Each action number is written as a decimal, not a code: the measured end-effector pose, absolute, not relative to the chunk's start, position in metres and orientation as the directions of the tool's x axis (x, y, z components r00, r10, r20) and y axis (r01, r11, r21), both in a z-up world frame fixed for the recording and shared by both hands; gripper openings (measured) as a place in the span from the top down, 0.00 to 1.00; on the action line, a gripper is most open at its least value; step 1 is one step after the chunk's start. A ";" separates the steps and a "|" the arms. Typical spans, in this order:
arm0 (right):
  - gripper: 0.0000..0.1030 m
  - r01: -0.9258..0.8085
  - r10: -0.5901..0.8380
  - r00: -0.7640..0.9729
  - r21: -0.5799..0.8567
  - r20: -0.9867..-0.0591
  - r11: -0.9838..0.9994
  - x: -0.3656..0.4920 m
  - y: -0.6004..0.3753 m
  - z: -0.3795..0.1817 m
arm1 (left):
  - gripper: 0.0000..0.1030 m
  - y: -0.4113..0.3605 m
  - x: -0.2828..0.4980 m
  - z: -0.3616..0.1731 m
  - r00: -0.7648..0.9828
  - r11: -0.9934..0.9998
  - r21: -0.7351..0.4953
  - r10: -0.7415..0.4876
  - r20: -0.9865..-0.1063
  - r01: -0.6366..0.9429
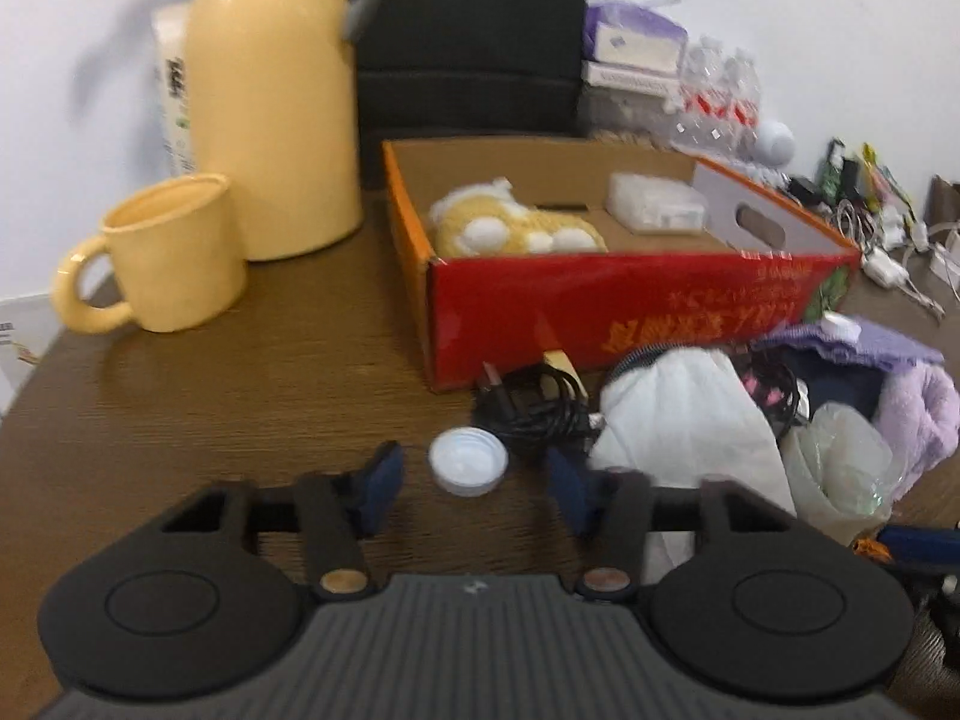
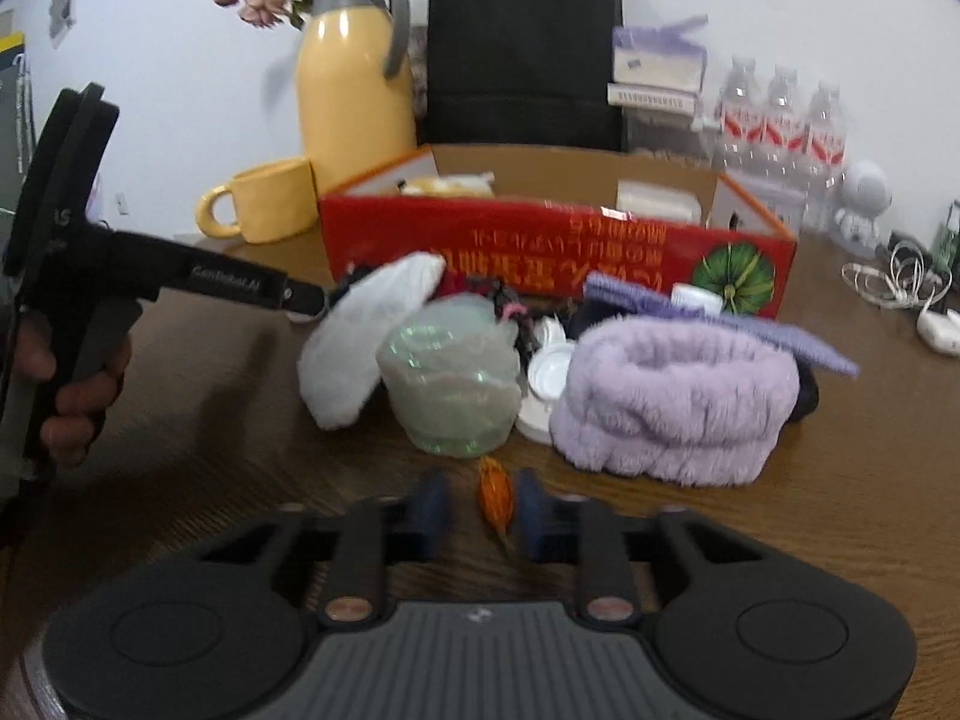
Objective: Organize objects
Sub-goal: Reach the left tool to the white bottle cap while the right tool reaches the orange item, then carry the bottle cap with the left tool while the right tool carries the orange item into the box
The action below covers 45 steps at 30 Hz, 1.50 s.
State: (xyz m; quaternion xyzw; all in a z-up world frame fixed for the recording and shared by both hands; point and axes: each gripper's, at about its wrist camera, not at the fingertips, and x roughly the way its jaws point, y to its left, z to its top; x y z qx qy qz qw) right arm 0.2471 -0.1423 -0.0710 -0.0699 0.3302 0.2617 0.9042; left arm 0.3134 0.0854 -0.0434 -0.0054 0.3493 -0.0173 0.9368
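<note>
In the left wrist view my left gripper (image 1: 477, 483) hovers low over the brown table, open, with a white bottle cap (image 1: 468, 461) lying between its blue fingertips, clear of both. My right gripper (image 2: 483, 510) stands open around a small orange item (image 2: 495, 495) on the table; a gap shows at the left pad. Just ahead lies a heap: white cloth (image 2: 360, 336), crumpled clear plastic (image 2: 450, 384), a fluffy lilac band (image 2: 672, 396), a black cable (image 1: 534, 402). Behind it stands an open red cardboard box (image 2: 540, 258) with a yellow plush toy (image 1: 516, 228) and a clear case (image 1: 654, 201) inside.
A yellow mug (image 1: 168, 258) and a tall yellow flask (image 1: 270, 102) stand left of the box. A black paper bag (image 2: 522, 54), water bottles (image 2: 780, 120) and white cables (image 2: 894, 282) line the back and right. A hand (image 2: 78, 396) holds the left gripper's handle.
</note>
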 end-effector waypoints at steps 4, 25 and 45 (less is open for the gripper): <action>0.87 -0.505 0.418 0.655 0.047 -0.629 0.862 0.247 -0.144 -0.072 | 0.72 0.087 0.313 -0.047 0.757 1.000 -0.026 -0.024 -0.653 0.010; 0.89 -0.478 0.466 0.727 0.115 -0.505 0.871 0.151 -0.218 -0.019 | 0.72 0.027 0.115 0.016 0.827 0.990 -0.134 -0.040 -0.561 -0.042; 0.89 -0.640 0.603 0.645 0.099 -0.469 0.762 0.338 -0.186 0.105 | 0.71 0.031 0.346 0.085 0.780 0.983 -0.140 -0.178 -0.600 0.116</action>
